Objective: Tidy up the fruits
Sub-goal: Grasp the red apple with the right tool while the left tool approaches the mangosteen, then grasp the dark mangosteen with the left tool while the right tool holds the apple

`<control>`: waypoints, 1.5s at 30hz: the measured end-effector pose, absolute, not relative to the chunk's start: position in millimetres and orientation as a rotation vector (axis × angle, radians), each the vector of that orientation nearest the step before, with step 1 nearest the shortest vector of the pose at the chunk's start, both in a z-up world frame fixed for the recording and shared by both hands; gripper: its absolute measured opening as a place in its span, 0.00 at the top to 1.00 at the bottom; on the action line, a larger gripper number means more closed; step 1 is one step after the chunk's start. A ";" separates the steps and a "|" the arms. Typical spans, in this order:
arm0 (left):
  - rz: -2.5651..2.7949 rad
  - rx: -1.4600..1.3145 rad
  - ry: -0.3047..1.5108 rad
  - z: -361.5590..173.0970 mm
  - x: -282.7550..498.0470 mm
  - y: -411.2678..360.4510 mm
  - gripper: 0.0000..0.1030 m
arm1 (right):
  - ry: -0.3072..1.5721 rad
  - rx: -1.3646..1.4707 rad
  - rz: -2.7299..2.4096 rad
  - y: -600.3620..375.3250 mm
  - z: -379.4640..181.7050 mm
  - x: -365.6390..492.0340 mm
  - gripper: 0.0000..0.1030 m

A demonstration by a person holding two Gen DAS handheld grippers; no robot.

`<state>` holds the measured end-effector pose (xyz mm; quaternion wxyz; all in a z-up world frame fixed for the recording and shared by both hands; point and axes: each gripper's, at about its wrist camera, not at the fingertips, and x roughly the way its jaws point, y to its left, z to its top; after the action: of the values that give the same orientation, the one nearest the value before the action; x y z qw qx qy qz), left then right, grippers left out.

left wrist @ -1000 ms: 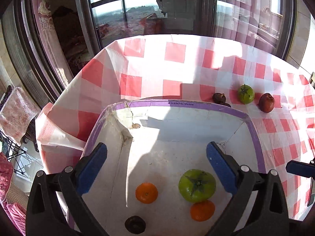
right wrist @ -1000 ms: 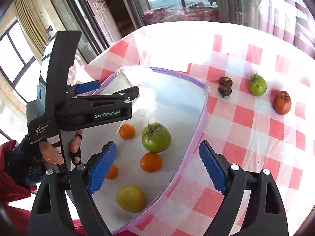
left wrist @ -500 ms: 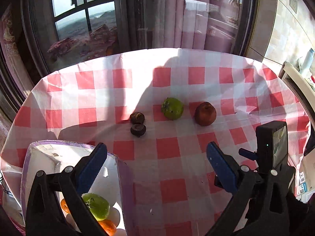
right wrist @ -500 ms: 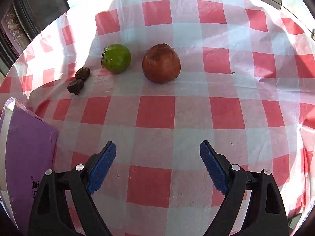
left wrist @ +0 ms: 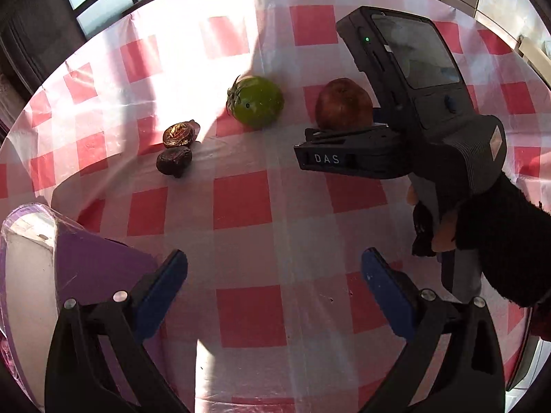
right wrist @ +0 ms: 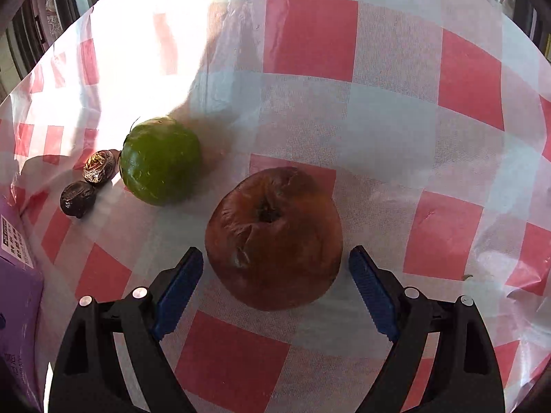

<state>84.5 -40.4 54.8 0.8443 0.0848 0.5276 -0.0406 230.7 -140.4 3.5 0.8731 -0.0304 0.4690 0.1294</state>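
Observation:
A wrinkled red-brown fruit (right wrist: 273,237) lies on the checked tablecloth, partly between the open fingers of my right gripper (right wrist: 275,289), which do not touch it. It also shows in the left wrist view (left wrist: 342,103), half hidden behind the right gripper's body (left wrist: 396,130). A green tomato (right wrist: 160,160) (left wrist: 256,101) lies to its left, with two dark shrivelled fruits (right wrist: 89,186) (left wrist: 177,148) further left. My left gripper (left wrist: 273,290) is open and empty above the cloth, beside the purple-rimmed white box (left wrist: 27,258).
The red-and-white checked tablecloth (left wrist: 275,213) covers a round table. The purple box's wall (right wrist: 17,275) shows at the left edge of the right wrist view. Dark window frames stand behind the table.
My right gripper has moved in low over the cloth until the red-brown fruit sits between its fingers. My left gripper has swung away from the box toward the loose fruits.

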 end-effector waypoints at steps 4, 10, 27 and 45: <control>-0.008 0.148 1.137 34.6 101.9 -32.9 0.02 | 0.945 -0.093 0.292 -140.5 1.5 231.4 0.22; 0.105 0.094 1.152 15.6 132.3 -11.2 0.02 | 0.907 -0.109 0.309 -148.0 1.2 222.1 0.36; 0.257 -0.114 1.075 2.0 217.1 56.2 0.24 | 0.891 -0.100 0.315 -154.2 -4.5 216.2 0.39; 0.012 -0.009 1.125 20.4 149.9 -20.4 0.61 | 0.894 -0.107 0.306 -154.9 -5.1 212.1 0.40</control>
<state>149.9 -20.4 20.4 0.8460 -0.0042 0.5332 0.0058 212.1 -154.9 -5.1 0.8890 -0.0514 0.4305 0.1472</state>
